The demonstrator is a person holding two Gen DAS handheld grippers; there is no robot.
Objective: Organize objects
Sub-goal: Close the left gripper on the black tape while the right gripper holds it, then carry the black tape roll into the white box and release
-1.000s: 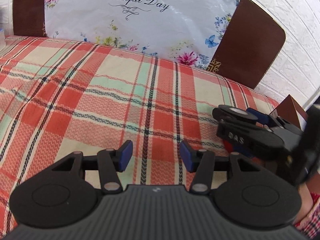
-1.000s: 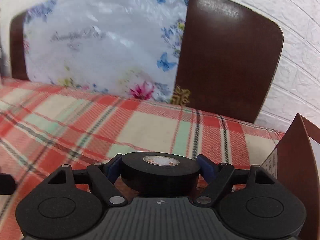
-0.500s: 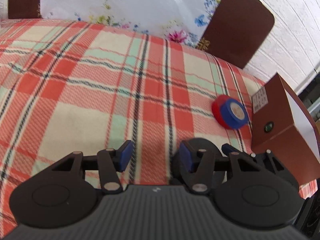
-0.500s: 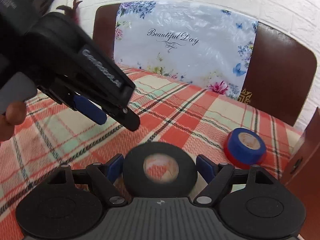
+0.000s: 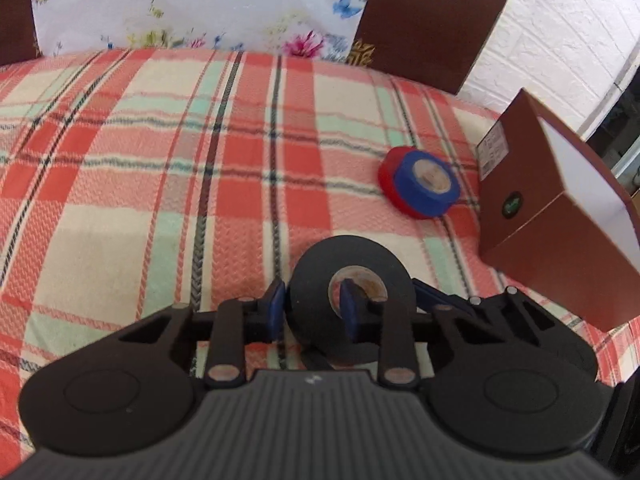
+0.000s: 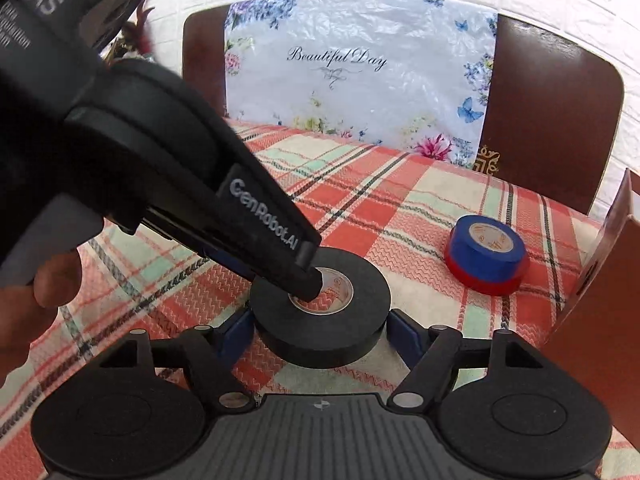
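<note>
A black tape roll (image 6: 320, 312) is held flat between the pads of my right gripper (image 6: 320, 330), which is shut on its outer rim. My left gripper (image 5: 312, 316) comes in from the left and is shut on the same roll's wall (image 5: 316, 308), one finger (image 5: 347, 312) in the core hole, the other (image 5: 276, 312) outside. It also shows in the right wrist view (image 6: 308, 276). A blue tape roll stacked on a red roll (image 6: 486, 254) lies on the plaid cloth to the right; the stack also shows in the left wrist view (image 5: 420, 188).
A brown cardboard box (image 5: 556, 216) stands at the right edge of the plaid bed cover (image 5: 160, 160). A brown headboard (image 6: 548, 112) with a floral "Beautiful Day" plastic bag (image 6: 352, 80) stands behind, against a white brick wall.
My left gripper moved right and closed on the black roll's wall, one finger entering the core. The right gripper lowered and tilted, still holding the roll.
</note>
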